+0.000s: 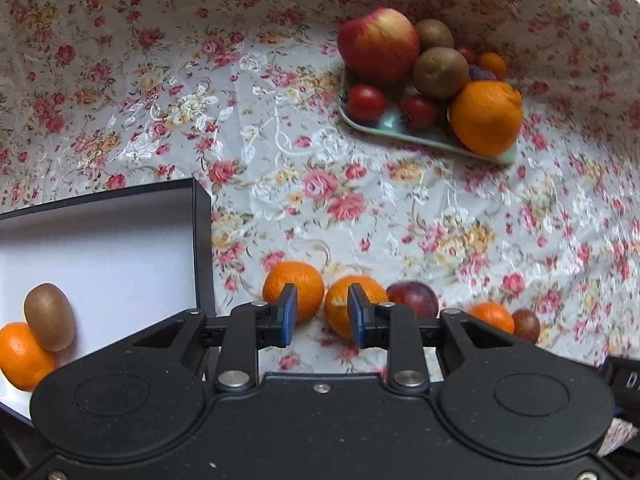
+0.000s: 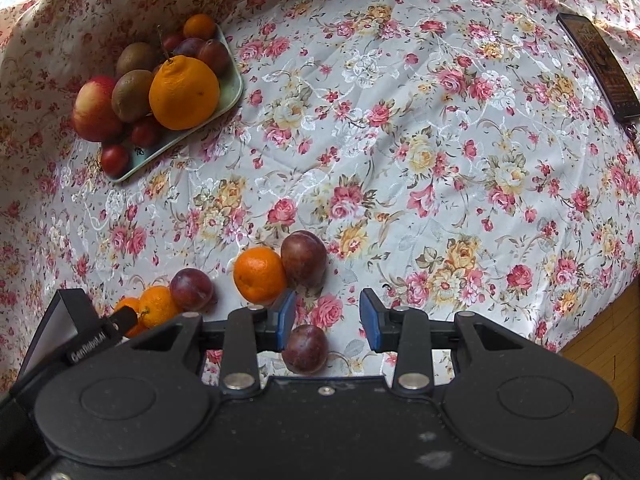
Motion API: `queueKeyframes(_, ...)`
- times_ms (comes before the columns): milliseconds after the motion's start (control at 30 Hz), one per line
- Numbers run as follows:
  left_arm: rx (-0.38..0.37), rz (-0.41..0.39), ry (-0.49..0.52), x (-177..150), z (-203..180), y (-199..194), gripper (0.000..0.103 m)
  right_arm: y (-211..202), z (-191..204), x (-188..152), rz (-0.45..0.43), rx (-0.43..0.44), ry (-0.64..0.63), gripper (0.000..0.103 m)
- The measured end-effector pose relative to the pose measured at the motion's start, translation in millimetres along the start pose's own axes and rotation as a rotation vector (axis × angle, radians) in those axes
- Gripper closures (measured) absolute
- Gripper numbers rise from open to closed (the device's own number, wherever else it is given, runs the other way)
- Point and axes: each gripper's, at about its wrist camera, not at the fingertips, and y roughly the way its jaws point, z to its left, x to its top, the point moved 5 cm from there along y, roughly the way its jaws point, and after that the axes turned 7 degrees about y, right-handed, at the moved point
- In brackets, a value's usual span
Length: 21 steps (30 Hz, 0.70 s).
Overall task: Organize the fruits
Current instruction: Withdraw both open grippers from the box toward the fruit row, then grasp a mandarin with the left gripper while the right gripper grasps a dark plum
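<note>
The surface (image 2: 400, 120) under its flowered cloth fills both my views; on it, at nine o'clock in my left view, lies the black box (image 1: 202, 240) with its white floor, holding a tangerine (image 1: 20, 354) touching a kiwi (image 1: 50, 316); at one o'clock there sits the pale green tray (image 1: 400, 128), heaped with an apple (image 1: 378, 46), a big orange (image 1: 486, 116), two kiwis, small red fruits and a plum; my left tool (image 1: 322, 314) is parted to a middling gap and holds nothing; just beyond its tips lie two tangerines (image 1: 294, 280) side by side, then a plum (image 1: 412, 298), then a smaller tangerine and plum towards three o'clock; my right tool (image 2: 328, 316) stands wide apart and grips nothing; one loose plum (image 2: 306, 348) lies low between its fingers, touching the left pad (image 2: 286, 316); at eleven o'clock of that tool a tangerine (image 2: 260, 274) touches another plum (image 2: 304, 258); a dark flat phone-like slab (image 2: 598, 66) lies at two o'clock.
</note>
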Motion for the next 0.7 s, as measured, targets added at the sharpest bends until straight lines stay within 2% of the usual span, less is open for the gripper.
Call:
queueKeyframes(167,-0.046,0.015,0.007,4,-8,6,0.065,2,3,7,-0.003,-0.006,-0.007,0.064)
queueKeyframes(367,-0.05,0.039,0.071,2,-25,14,0.065,6,3,22,0.006,-0.009,0.018,0.064)
queueKeyframes(500,-0.01,0.036,0.118,2,-31,17,0.061,8,2,31,0.005,-0.015,0.027,0.064)
queueKeyframes(700,-0.026,0.048,0.095,7,-24,22,0.06,16,0,39,0.021,-0.028,0.041,0.064)
